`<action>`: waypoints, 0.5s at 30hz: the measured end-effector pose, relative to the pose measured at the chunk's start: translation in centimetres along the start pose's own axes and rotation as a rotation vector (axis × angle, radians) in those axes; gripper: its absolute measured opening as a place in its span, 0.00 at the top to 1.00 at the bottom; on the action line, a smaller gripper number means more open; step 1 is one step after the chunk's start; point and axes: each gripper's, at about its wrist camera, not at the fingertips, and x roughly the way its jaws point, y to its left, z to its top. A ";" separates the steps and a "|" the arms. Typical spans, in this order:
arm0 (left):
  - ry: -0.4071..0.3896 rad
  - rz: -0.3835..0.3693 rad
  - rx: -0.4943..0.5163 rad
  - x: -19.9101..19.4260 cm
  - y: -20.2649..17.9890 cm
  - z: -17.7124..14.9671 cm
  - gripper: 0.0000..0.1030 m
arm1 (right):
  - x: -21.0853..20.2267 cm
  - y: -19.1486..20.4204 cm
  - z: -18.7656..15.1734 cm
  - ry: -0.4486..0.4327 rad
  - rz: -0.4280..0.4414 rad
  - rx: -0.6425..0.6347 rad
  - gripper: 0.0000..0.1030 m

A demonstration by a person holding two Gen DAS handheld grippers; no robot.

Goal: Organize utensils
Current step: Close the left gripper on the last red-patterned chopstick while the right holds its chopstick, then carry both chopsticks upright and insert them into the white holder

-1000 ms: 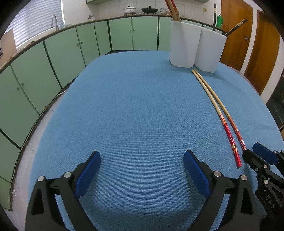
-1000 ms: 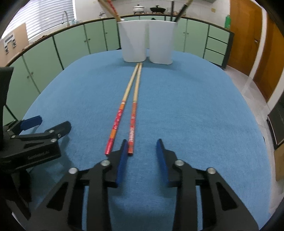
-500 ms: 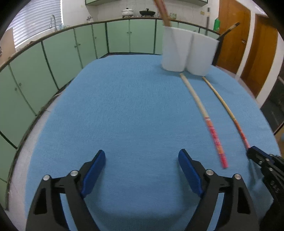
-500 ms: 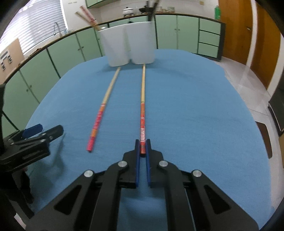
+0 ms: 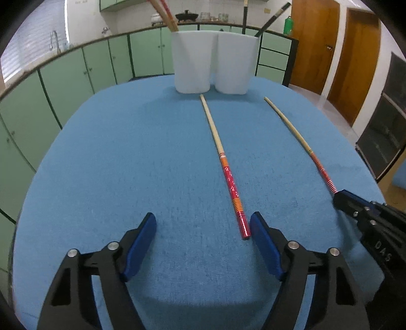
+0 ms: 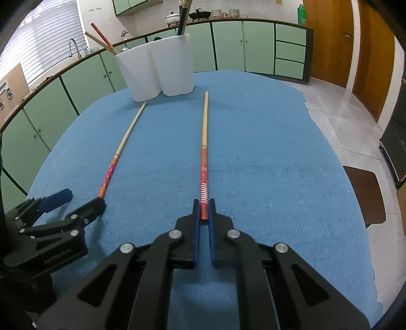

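We noted 2 chopsticks on the blue cloth [image 5: 127, 152], well apart and both running from the holder toward us.

Right gripper [image 6: 203, 212]: pads together, clamped on the red end of the right chopstick [image 6: 203, 152]. Its pale tip pointed at the holder [image 6: 154, 73] but stopped short of it. From the left wrist view we saw the same stick [image 5: 299, 142] slanting across the cloth into the right gripper [image 5: 337, 196] at the frame's right edge.

Left gripper [image 5: 203, 228]: jaws apart and closing. The red end of the left chopstick [image 5: 223, 162] lay on the cloth between the pads, just beside the right pad [image 5: 264, 243]; we could not tell whether it touched. The left pad [image 5: 139, 243] stood clear. The stick's pale tip lay just in front of the holder [image 5: 213, 66].

Holder: white, 2 joined cups, upright at the far end of the cloth. We counted 2 red-ended sticks [image 6: 101, 38] leaning out of the left cup and dark sticks [image 6: 182, 15] in the right cup.

Behind the table: green cabinets [image 5: 76, 73] and a wooden door [image 5: 317, 45].
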 end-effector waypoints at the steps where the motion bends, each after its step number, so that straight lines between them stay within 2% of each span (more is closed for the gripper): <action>1: -0.002 0.001 0.000 0.0 0.0 0.0 0.29 | 0.0 -0.1 0.0 0.001 0.001 0.000 0.95; 3: -0.008 0.010 -0.007 -0.1 -0.2 0.1 0.36 | 0.0 0.0 0.1 0.001 0.001 -0.001 0.95; 6: -0.019 0.022 -0.005 -0.3 -0.5 0.1 0.55 | 0.2 0.0 0.1 0.002 -0.001 0.000 0.95; 8: -0.026 0.027 0.003 -0.4 -0.8 0.1 0.77 | 0.2 0.2 0.1 0.001 -0.010 -0.006 0.95; 10: -0.030 0.029 0.005 -0.4 -1.1 0.1 0.91 | 0.2 0.3 0.1 0.000 -0.016 -0.012 0.95; 15: -0.037 0.006 -0.017 -0.9 -0.6 0.3 0.94 | -0.1 0.2 0.3 -0.004 -0.010 -0.006 0.95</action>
